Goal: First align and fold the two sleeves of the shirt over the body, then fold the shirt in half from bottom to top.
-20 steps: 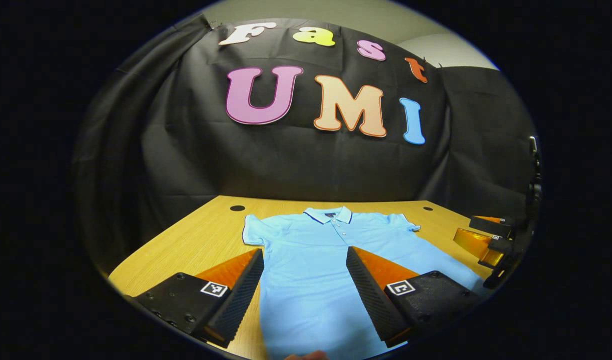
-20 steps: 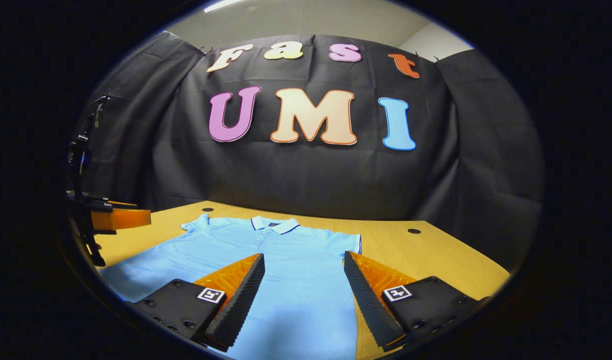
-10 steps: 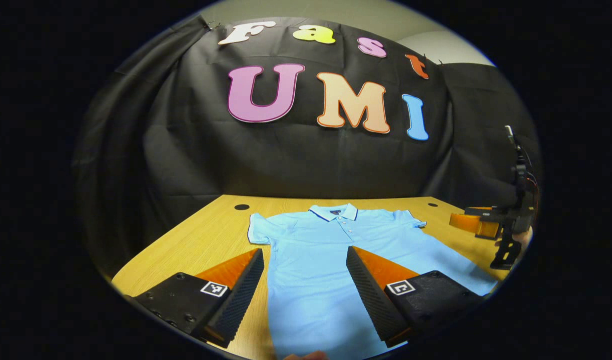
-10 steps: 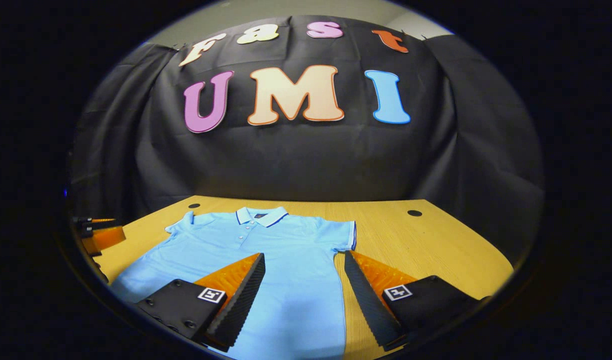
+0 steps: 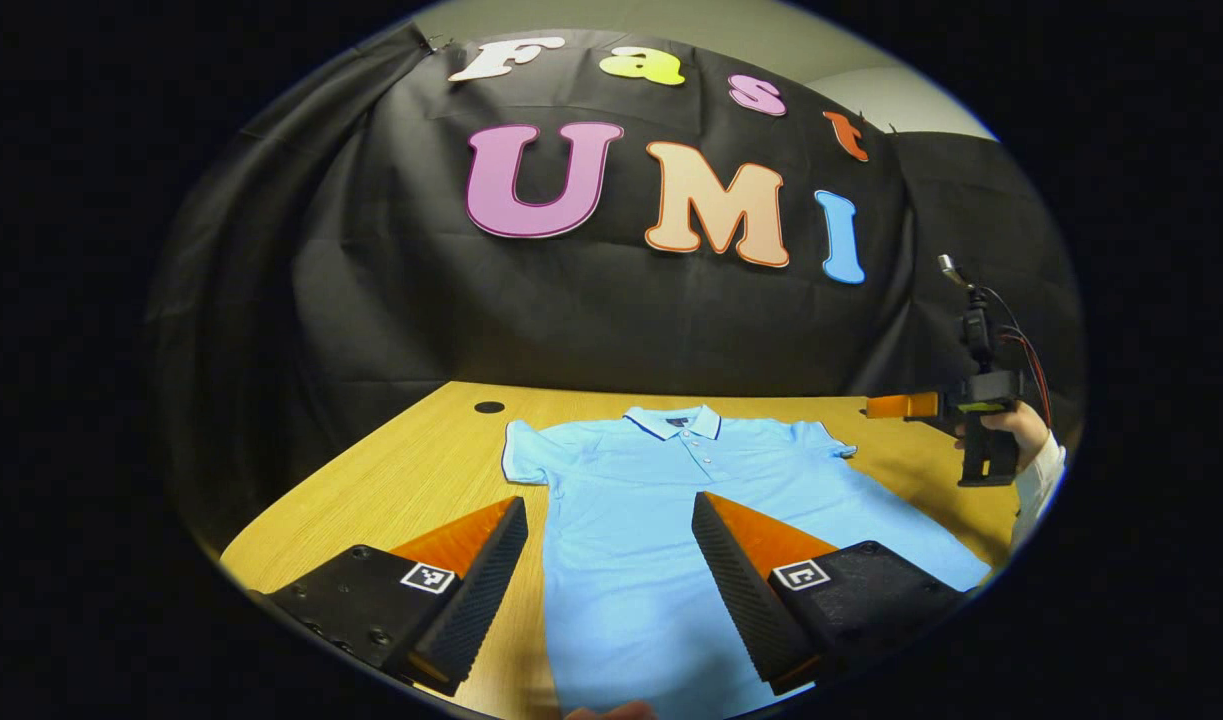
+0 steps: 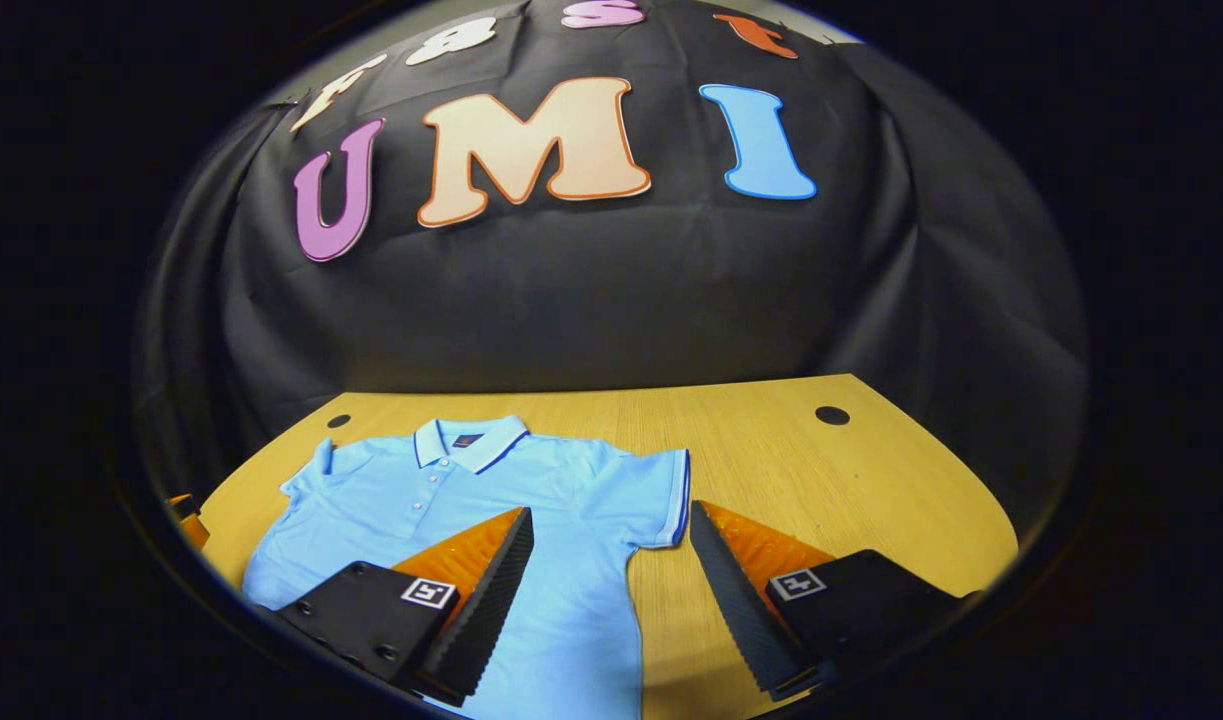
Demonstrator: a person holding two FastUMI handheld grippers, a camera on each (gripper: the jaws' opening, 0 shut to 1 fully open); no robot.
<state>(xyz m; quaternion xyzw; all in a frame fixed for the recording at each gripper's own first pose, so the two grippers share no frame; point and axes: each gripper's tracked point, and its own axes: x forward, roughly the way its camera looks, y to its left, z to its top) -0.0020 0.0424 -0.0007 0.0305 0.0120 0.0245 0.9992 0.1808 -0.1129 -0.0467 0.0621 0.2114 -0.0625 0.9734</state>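
A light blue polo shirt (image 5: pixel 671 500) (image 6: pixel 491 500) lies flat and face up on the wooden table, collar toward the far wall, both short sleeves spread out. My left gripper (image 5: pixel 611 575) hovers open over the shirt's lower left part, nothing between its fingers. My right gripper (image 6: pixel 611 585) is open above the shirt's right side, just below the right sleeve (image 6: pixel 661 495). In the left gripper view the right gripper (image 5: pixel 901 406) also appears farther off at the right, held by a hand (image 5: pixel 1011 425) above the table.
The wooden table (image 6: pixel 851 480) has bare surface to the right of the shirt and two dark round holes (image 6: pixel 831 414) (image 5: pixel 489 407) near its back edge. The black cloth wall stands close behind the table.
The right gripper has risen and swung rightward toward the shirt's right sleeve. The left gripper has drifted slightly left. The shirt has not moved.
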